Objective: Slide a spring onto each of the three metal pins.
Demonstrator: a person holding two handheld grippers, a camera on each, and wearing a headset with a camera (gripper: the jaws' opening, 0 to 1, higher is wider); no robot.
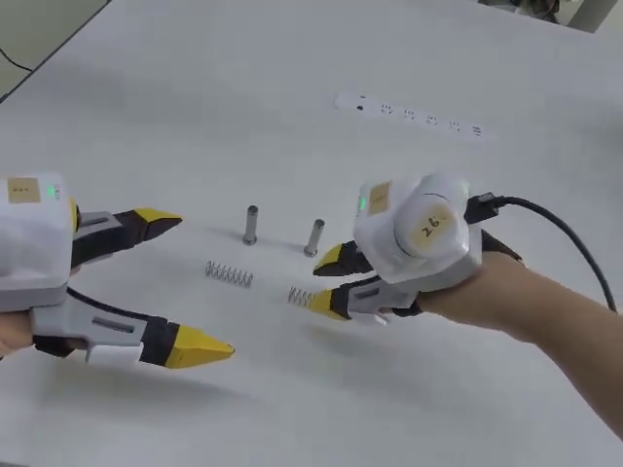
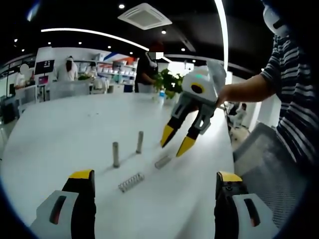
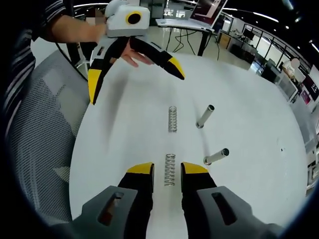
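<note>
Two short metal pins (image 1: 251,225) (image 1: 314,237) stand upright on the white table (image 1: 195,117). One spring (image 1: 229,274) lies flat in front of the left pin. A second spring (image 1: 300,297) lies at the tips of my right gripper (image 1: 324,284), which is open. In the right gripper view this spring (image 3: 170,169) sits between the yellow fingertips (image 3: 142,169) of the right gripper (image 3: 168,170), with a gap on each side. My left gripper (image 1: 190,284) hovers wide open to the left with nothing in it, and it also appears across the table (image 3: 134,75) from the right one.
A white power strip (image 1: 409,114) lies at the far side of the table. A black cable (image 1: 565,233) trails from the right gripper. In the left gripper view, people and shelves stand in the background beyond the table (image 2: 60,124).
</note>
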